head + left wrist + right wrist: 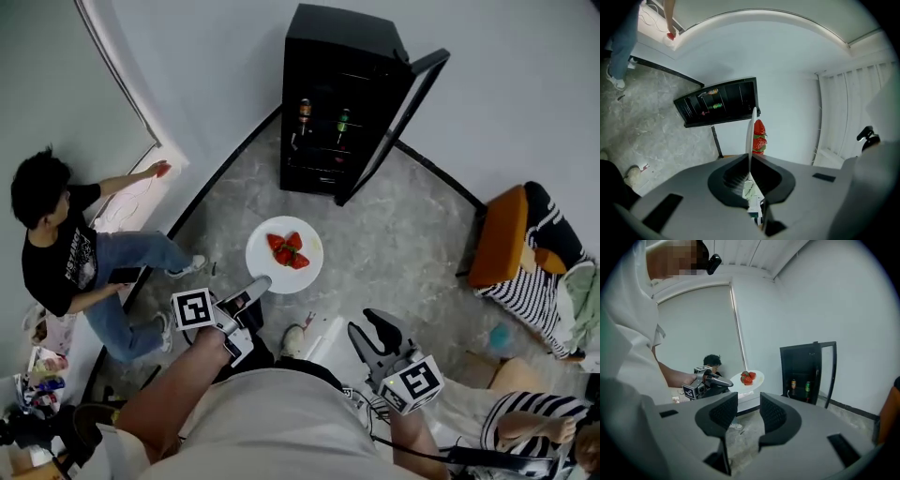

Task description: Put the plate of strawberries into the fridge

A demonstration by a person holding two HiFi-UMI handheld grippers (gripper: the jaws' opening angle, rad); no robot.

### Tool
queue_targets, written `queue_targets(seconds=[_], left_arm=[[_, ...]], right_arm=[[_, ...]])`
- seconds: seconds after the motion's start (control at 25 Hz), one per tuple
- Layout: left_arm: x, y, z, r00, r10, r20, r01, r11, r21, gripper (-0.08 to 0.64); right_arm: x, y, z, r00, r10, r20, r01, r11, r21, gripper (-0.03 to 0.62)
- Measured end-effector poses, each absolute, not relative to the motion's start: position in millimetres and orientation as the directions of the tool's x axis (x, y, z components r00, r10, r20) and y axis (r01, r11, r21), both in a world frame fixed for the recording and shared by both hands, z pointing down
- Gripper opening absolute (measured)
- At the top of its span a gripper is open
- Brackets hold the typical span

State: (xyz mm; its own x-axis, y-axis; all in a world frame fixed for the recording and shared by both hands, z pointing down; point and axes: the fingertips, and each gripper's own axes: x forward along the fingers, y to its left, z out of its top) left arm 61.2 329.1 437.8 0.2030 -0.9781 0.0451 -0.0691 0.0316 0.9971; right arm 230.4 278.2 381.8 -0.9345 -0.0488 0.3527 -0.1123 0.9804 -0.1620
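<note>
**A:** What is made out in the head view?

**B:** A white plate (311, 269) of strawberries (289, 250) is held out over the grey floor. Its near rim is gripped by the left gripper (261, 284). The black fridge (328, 56) is seen farther off, with its door (398, 122) swung open to the right and two bottles (304, 112) on a shelf. The right gripper (375, 328) is held nearer, at the right. A person (56, 244) is crouched at the far left.

**A:** What is added by the left gripper view?

**B:** The grip itself. The plate is seen edge-on there, and its rim is pinched between the clenched jaws. The strawberries are seen just right of that edge, and the fridge shelves are seen beyond, to the left.

**A:** And by the right gripper view?

**B:** Its own jaws are shown spread apart, with nothing between them. The plate is also seen from the side, carried at the left and well apart from the fridge at the right. That gap is less easily judged from above.
</note>
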Motion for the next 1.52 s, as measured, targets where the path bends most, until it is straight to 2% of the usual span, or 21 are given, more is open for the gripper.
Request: queue_targets(seconds=[0.4,0.72,0.92,1.12,1.52], left_arm=[[-28.3,170.0,482.7,0.19,-0.979,0.075,-0.12,0.053,0.991,0.023],[-149.7,-16.9,540.7,0.183,-0.97,0.159,-0.12,0.139,0.983,0.023],[-181.3,-59.6,560.6,0.162,-0.976,0.144,-0.142,0.121,0.983,0.023],[-225.2,-139.9,596.1,0.152,-0.971,0.186,-0.107,0.171,0.98,0.023],[-266.5,-227.7,649.8,0.113,-0.965,0.236,-0.073,0.229,0.971,0.023]], right_arm=[[196.8,183.1,394.5,-0.916,-0.138,0.377,-0.217,0.96,-0.176,0.143],[108.0,45.2,383.5,-0.856,-0.216,0.469,-0.329,0.929,-0.172,0.143],[97.9,48.0,385.0,-0.84,-0.245,0.484,-0.355,0.923,-0.149,0.143],[68.7,0.5,388.1,-0.805,-0.255,0.536,-0.414,0.889,-0.198,0.143],[66.6,-37.6,408.1,-0.741,-0.305,0.599,-0.502,0.844,-0.191,0.143]])
